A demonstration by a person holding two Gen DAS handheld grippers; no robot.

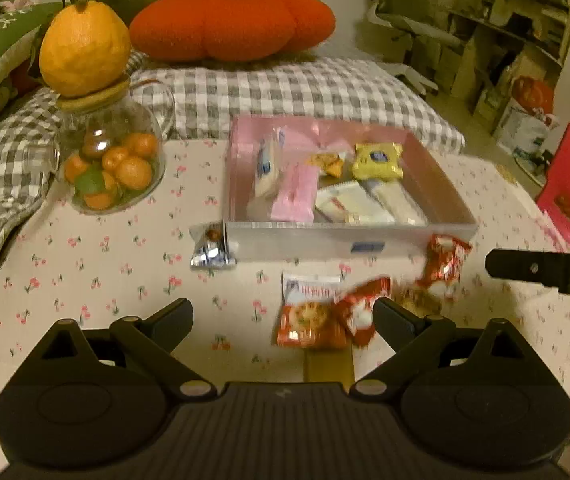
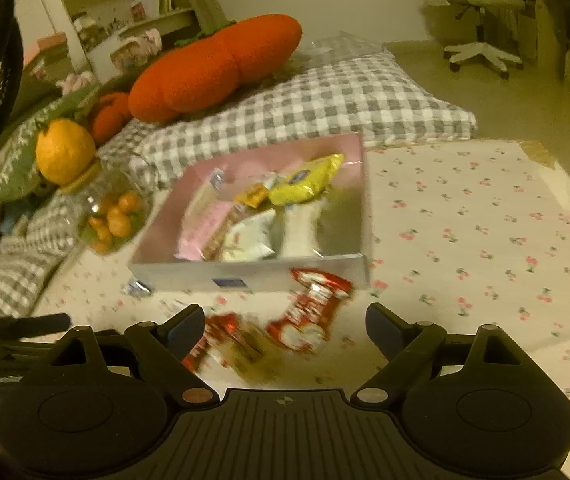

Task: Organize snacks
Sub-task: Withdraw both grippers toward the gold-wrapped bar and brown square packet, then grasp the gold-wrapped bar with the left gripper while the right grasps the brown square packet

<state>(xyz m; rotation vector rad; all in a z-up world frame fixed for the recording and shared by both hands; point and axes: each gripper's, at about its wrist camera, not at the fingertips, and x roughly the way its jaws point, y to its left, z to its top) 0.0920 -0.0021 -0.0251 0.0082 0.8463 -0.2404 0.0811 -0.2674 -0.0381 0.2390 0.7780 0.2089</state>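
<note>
Both grippers' jaws gape empty over red snack packets; the tray holds wrapped snacks.

1 box, roughly 7 packets inside — 5 loose packets, 1 jar.

dim yellowish indoor light | motion blur | fisheye-bent edges | dark corners

Warm yellowish light fills the room. Beyond the far edge of the cherry-print bench lies a grey-and-white checked mattress, then a white swivel office chair and cluttered wooden shelves.
</note>
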